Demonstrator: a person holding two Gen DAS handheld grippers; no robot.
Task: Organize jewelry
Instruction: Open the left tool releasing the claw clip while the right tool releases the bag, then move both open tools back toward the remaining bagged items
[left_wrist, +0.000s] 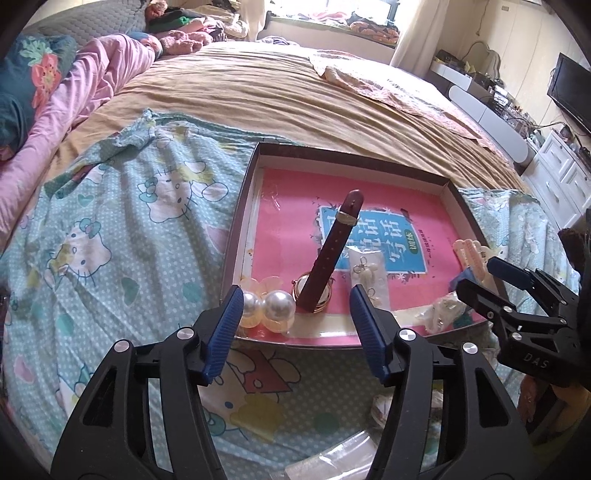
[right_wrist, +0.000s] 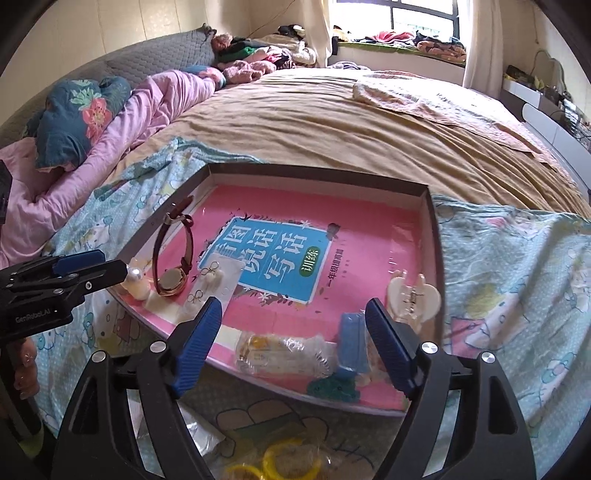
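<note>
Presently, both grippers, left and right, are spread and empty; the pearl-topped translucent clips, lower centre, should be left settled inside the shallow brown cardboard tray.

The left gripper tilts steeply down with its blue-padded jaws parted and nothing pressed between them, while the right gripper, at about three o'clock from it, tilts down likewise with jaws spread wider, and fingers wrap the left handle below.
</note>
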